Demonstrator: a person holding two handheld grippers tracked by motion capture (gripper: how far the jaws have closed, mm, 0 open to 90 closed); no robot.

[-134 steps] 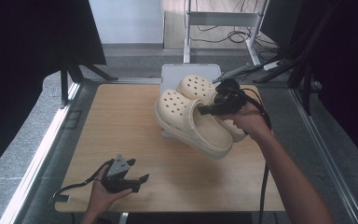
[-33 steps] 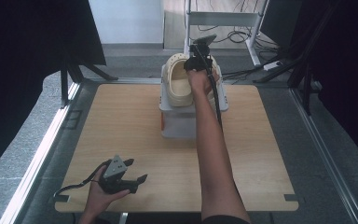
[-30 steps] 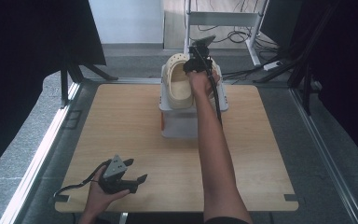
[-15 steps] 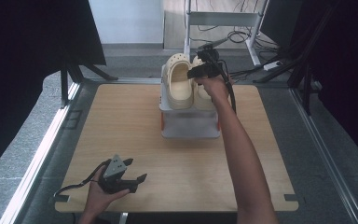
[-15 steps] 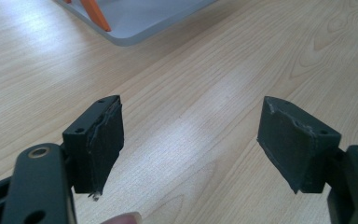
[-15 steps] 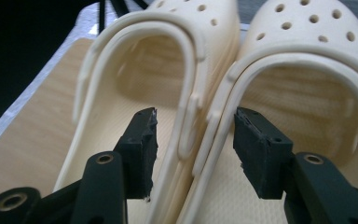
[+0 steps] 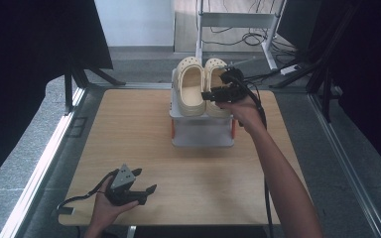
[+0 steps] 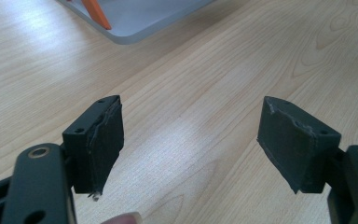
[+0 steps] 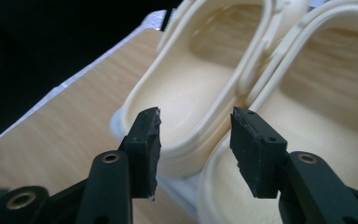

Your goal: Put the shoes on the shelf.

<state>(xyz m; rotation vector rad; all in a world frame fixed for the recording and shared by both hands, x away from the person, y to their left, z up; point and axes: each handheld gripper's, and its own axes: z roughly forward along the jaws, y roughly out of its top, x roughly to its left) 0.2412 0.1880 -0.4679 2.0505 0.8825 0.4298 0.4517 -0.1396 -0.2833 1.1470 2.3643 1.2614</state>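
Right tool (image 9: 193, 149) open beside clogs (image 7: 202, 87) on grey box (image 7: 202, 131); left tool (image 8: 191, 140) open over bench (image 7: 129, 134).

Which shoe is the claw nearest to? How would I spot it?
On the wooden table, find the grey box at its far edge; two cream clogs sit side by side on top. It's the right clog, partly hidden beneath the right claw, unlike the left clog, which lies fully uncovered.
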